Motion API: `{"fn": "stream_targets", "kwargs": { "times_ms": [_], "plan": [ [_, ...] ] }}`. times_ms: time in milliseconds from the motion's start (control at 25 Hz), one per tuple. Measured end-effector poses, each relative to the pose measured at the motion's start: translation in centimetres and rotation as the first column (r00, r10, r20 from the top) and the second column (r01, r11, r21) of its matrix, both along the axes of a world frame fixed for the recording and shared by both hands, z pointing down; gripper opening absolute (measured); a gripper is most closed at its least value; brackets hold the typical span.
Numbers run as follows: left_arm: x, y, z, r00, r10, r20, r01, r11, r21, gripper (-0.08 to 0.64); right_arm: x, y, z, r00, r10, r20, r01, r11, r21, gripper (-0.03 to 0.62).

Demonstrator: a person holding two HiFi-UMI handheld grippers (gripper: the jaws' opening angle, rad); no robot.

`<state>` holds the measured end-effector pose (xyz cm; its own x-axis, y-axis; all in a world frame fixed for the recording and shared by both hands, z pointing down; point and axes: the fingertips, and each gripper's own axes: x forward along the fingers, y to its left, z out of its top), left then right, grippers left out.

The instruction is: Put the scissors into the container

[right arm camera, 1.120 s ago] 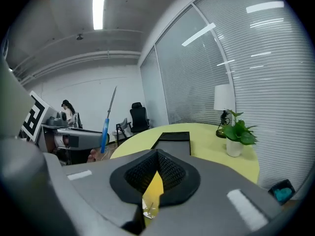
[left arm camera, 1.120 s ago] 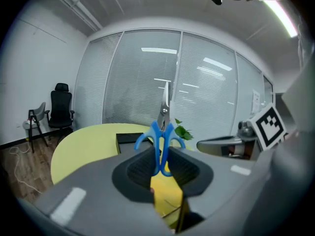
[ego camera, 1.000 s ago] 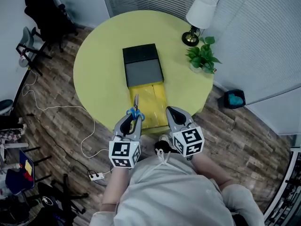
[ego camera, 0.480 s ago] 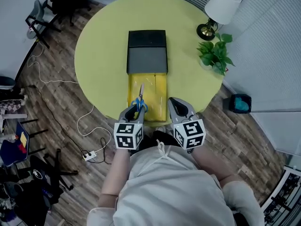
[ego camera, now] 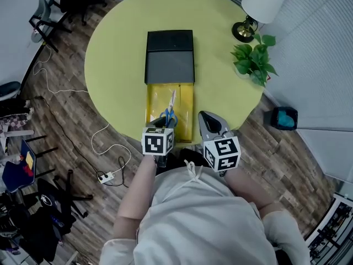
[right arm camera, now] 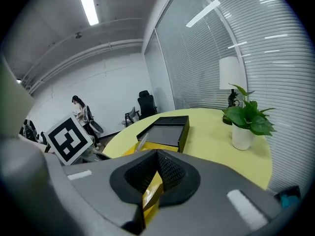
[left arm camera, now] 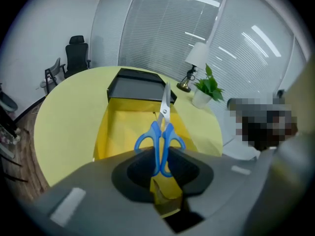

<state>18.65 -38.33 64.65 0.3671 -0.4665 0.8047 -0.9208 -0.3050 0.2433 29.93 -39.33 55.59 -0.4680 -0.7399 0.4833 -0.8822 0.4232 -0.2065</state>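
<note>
The left gripper [left arm camera: 160, 163] is closed on the blue plastic handle loops of a pair of steel-bladed scissors [left arm camera: 161, 141], which are pinched upright between the pads with the blades pointing away, toward the far end of the table. The scissors are thus held over the near half of the container's shallow yellow tray [left arm camera: 123, 127], which is pulled out from under a flat black rectangular box [left arm camera: 135, 85]. Whether the blades touch the tray floor cannot be told.

Compared with a second ago, the left gripper [ego camera: 164, 127] has been lowered and tipped nose-down, so that its marker cube is now turned up to the head camera. The scissors [ego camera: 169, 112], formerly at the tray's near edge, are now seen inside the outline of the yellow tray [ego camera: 187, 101]. The grip has not been altered. The placing is judged almost done: only a release is left.

The right gripper [right arm camera: 156, 168] is closed with nothing between its jaws. It is parked just beside the tray's near right corner [ego camera: 211, 127], little shifted. The round yellow-green table [ego camera: 116, 54] carries everything.
</note>
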Motion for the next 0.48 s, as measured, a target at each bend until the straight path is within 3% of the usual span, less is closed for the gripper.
{"fn": "stream_targets", "kwargs": {
  "times_ms": [160,480],
  "plan": [
    [0.7,-0.1,2.6,1.0,0.028,-0.004,-0.028,0.995,-0.098,0.081,0.2,-0.4,-0.2,0.999,0.0,0.036,0.0,1.0,0.009,0.0],
    [0.5,-0.1,5.2,0.996,0.041,0.078,-0.022,0.973,-0.231,0.083,1.5,-0.8,-0.3,0.998,0.024,0.052,-0.024,1.0,0.004,0.0]
  ]
}}
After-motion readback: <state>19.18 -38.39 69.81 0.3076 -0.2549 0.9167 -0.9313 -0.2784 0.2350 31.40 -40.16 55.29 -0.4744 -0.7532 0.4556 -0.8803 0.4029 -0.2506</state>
